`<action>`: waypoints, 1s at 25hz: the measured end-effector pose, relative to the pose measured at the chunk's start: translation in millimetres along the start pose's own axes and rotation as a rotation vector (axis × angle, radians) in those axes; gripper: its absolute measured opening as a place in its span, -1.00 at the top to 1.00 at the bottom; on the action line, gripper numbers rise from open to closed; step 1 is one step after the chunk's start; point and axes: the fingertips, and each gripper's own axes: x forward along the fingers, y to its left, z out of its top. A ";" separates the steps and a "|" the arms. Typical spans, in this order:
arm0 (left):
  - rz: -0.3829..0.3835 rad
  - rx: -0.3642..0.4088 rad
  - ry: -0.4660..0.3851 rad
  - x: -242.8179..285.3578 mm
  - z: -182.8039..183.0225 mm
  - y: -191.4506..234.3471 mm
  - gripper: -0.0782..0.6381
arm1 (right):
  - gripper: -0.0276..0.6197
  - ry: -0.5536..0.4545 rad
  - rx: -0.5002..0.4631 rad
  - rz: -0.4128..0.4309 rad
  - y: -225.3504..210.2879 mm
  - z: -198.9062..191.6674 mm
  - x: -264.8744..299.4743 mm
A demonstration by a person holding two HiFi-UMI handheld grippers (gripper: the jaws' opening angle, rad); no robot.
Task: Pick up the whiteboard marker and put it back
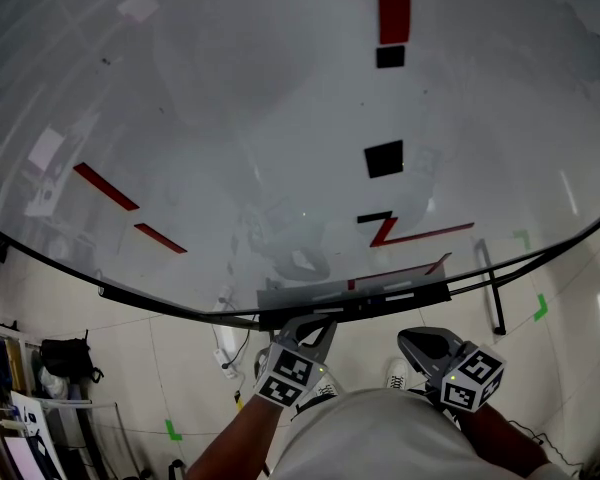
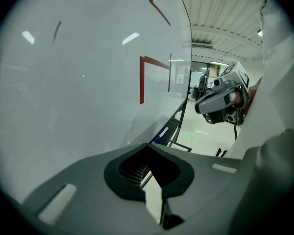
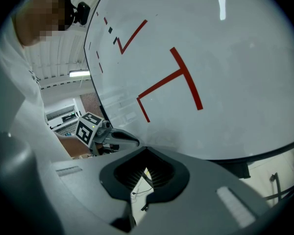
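Left tongs (image 1: 315, 328) and right tongs (image 1: 404, 339) closed, empty, below whiteboard (image 1: 280, 118)

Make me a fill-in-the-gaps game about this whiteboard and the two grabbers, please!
The lines drawn on the whiteboard are ___.
The left gripper and the right gripper are both shut, and they hold ___.
The marker tray runs along the board's ___ edge.
Missing words: red; nothing; bottom.

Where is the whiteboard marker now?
Left gripper view: the white, blue-capped whiteboard marker lies on the dark tray below the white board, just beyond the left tongs.
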 end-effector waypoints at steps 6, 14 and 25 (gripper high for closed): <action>-0.152 -0.247 -0.138 -10.0 22.1 -23.5 0.74 | 0.91 -0.002 -0.009 0.003 1.4 2.2 1.2; -0.178 -0.284 -0.177 -17.2 25.6 -34.0 0.74 | 0.91 0.001 -0.020 0.010 3.6 3.2 1.8; -0.163 -0.289 -0.229 -43.1 36.1 -41.9 0.74 | 0.91 0.000 -0.039 0.033 13.1 8.7 0.7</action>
